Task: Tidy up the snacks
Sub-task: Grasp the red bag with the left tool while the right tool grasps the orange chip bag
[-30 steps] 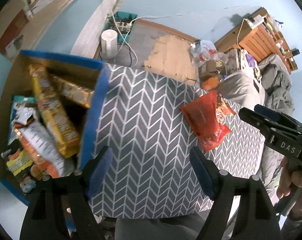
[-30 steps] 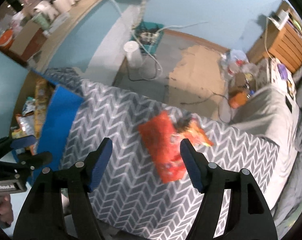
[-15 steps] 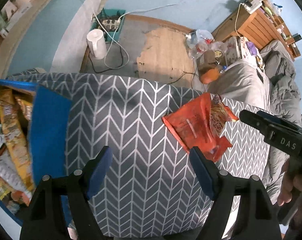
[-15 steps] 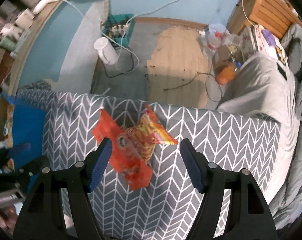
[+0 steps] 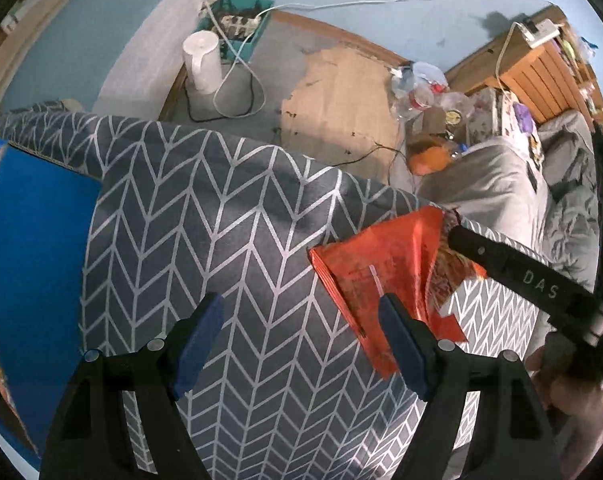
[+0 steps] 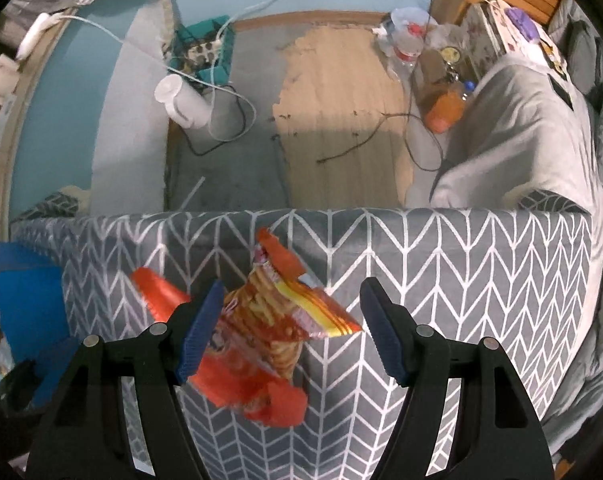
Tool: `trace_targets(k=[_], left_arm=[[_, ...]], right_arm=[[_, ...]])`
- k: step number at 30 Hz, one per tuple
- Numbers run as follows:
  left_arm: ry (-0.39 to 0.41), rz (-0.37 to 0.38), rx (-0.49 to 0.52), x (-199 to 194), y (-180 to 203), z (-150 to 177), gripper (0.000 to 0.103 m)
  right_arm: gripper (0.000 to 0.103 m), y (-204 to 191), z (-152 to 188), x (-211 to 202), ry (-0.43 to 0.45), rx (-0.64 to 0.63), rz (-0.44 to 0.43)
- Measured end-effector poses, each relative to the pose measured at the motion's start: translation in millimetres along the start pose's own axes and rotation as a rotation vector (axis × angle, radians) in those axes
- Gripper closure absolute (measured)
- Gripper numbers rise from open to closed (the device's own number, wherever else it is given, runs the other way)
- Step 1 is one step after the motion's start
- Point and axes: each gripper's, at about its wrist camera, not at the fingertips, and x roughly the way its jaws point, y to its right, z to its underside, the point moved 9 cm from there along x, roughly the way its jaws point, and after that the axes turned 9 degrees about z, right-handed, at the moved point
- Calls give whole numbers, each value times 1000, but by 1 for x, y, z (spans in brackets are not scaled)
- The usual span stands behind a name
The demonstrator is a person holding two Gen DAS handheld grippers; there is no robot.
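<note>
Two orange-red snack bags lie overlapped on the grey chevron cloth. In the right wrist view the upper bag, printed with sticks and a yellow band, sits between and just beyond my right gripper, whose jaws stand open above it without touching. A plain orange bag pokes out under it to the left. In the left wrist view the orange bag lies by the right fingertip of my left gripper, which is open over bare cloth. The right gripper's black finger reaches over the bags there.
A blue-edged box with snack packs stands at the left of the cloth. Beyond the cloth's far edge is the floor with a white jug, cables and clutter. A grey blanket lies to the right. A hand holds the right gripper.
Both grippers have come down toward the cloth. The left one slid right, away from the box toward the bags. The right one rolled and now has the bags between its fingers.
</note>
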Motion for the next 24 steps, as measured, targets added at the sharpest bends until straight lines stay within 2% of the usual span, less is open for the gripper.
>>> trace_targets(k=[5,8,9,12,15,20,24], left_arm=[[-15,-21,-21,11,-1,1,22],[-27,-12,-31,13,2,5,22],[-29,-4,-37,13,4,6,22],[-28,27,-62,14,12,10,16],[-31,50,-79,20,22,15,15],[-62,26,-62,36,38,23,15],[-78,7,-63,47,46,27,15]], right_arm=[[33,2,6,13,-26,-20,12],[59,6,11,14,-27,-36,10],[63,8,12,15,-25,-40,12],[65,10,20,15,-30,-68,11],[66,8,33,14,-43,-104,-5],[67,-1,68,12,-61,-156,-37],[66,7,93,10,-55,-138,-27]])
